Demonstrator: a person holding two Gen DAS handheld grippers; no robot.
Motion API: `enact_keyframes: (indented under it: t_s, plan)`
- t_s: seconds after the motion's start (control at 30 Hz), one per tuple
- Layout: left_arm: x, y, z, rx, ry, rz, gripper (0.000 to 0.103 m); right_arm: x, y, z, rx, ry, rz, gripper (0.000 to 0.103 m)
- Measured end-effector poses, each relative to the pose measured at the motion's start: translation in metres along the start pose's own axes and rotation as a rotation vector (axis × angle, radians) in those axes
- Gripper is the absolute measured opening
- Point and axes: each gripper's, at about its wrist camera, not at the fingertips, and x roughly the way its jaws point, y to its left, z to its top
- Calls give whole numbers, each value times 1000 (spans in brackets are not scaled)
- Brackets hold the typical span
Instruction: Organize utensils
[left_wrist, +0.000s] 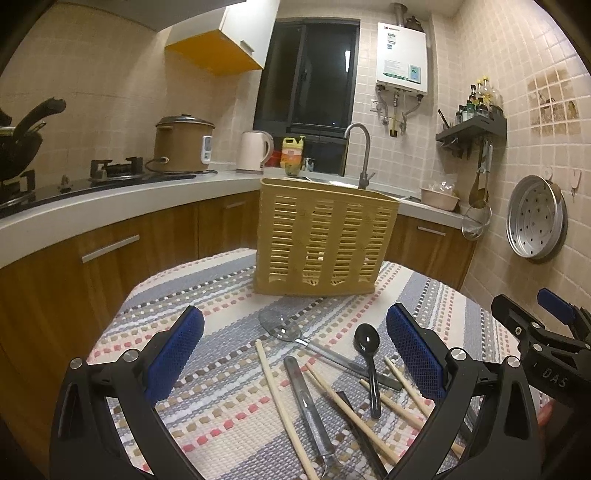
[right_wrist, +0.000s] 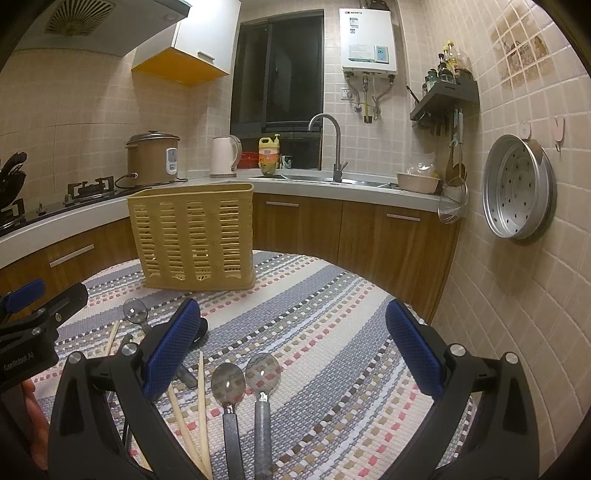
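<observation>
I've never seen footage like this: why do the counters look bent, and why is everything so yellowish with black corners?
Left wrist view: the fisheye lens bows the counter and blacks out the corners; warm, dim indoor light tints the tiles, and the window is dark. Right wrist view: same curving; small glints sit on the two spoon bowls, and the right gripper looms large at the bottom edge.

On the striped cloth: 1 yellow slotted basket (left_wrist: 325, 240); 1 black spoon (left_wrist: 367, 339); 2 grey-handled spoons (right_wrist: 228, 382), lower centre of right wrist view.
</observation>
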Motion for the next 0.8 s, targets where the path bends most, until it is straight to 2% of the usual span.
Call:
enact_keyframes:
  t_s: [0.8]
  plan:
    - [7, 7, -1, -26, 24, 5, 96, 1, 4, 0, -19, 4, 7, 96]
